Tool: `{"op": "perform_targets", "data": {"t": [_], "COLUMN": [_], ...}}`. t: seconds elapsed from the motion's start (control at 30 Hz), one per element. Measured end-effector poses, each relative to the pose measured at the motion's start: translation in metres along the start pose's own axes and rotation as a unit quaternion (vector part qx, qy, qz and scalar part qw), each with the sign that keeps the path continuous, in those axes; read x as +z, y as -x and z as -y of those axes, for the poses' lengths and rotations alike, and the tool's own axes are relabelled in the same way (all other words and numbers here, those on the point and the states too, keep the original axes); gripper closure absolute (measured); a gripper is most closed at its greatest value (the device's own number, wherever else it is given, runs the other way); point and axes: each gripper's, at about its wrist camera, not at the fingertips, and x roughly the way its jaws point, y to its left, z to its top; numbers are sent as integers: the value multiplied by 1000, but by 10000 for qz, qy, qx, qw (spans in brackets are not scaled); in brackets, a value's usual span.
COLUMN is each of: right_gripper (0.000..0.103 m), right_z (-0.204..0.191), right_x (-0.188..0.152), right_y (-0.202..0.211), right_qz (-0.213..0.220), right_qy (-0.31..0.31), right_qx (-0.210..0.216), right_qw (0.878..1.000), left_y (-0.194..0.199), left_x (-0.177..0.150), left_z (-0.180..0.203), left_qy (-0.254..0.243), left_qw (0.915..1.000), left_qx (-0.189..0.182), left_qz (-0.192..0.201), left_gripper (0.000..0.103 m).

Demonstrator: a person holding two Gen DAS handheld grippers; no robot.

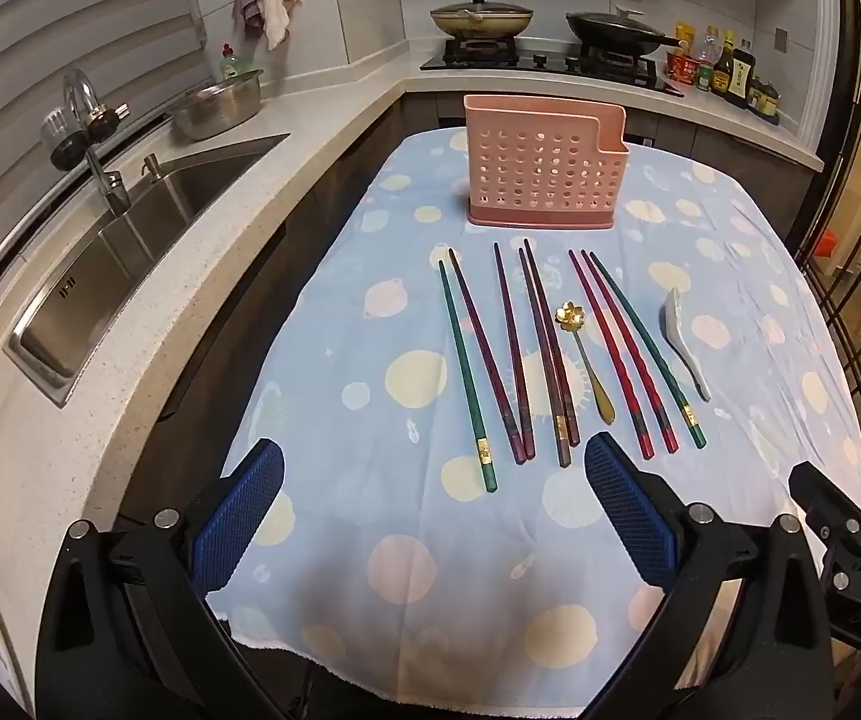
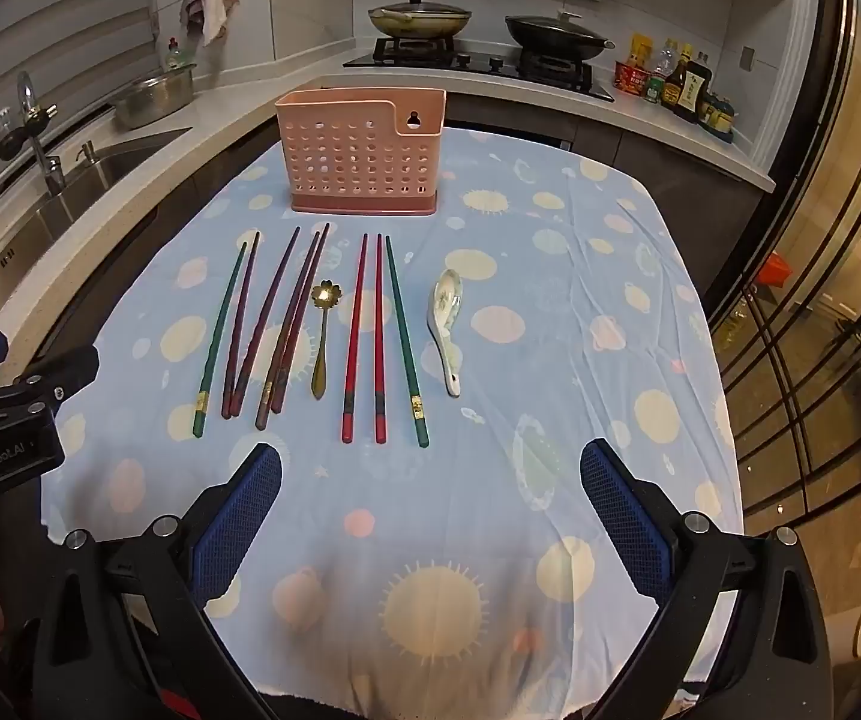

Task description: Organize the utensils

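Note:
A pink perforated utensil holder (image 1: 544,165) (image 2: 361,150) stands upright at the far side of the table. In front of it lie several chopsticks in a row: a green one at the left (image 1: 466,375) (image 2: 220,336), dark purple ones (image 1: 514,354) (image 2: 268,318), two red ones (image 1: 619,354) (image 2: 367,336), and another green one (image 1: 646,348) (image 2: 406,339). A gold flower spoon (image 1: 583,360) (image 2: 322,336) lies among them. A white ceramic spoon (image 1: 682,339) (image 2: 447,324) lies at the right. My left gripper (image 1: 433,480) and right gripper (image 2: 430,483) are both open and empty, hovering above the table's near side.
The table wears a blue cloth with pastel circles (image 1: 406,570) (image 2: 580,300). A counter with a steel sink (image 1: 130,252) runs along the left. A stove with two pans (image 1: 544,30) and sauce bottles (image 2: 679,87) stand at the back. A glass door (image 2: 820,330) is at the right.

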Motion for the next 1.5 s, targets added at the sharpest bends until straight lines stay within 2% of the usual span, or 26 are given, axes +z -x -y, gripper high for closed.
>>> {"op": "perform_targets", "data": {"t": [1.5], "right_gripper": [7], "right_z": [-2], "right_x": [1], "right_y": [-2], "right_qz": [-10], "right_qy": [8], "right_qx": [12], "right_qw": [10000], "left_y": [-5], "left_x": [-5], "left_z": [-6], "left_qy": [55], "left_qw": [9998], "left_qx": [-5], "left_qz": [-165], "left_gripper": [7]}}
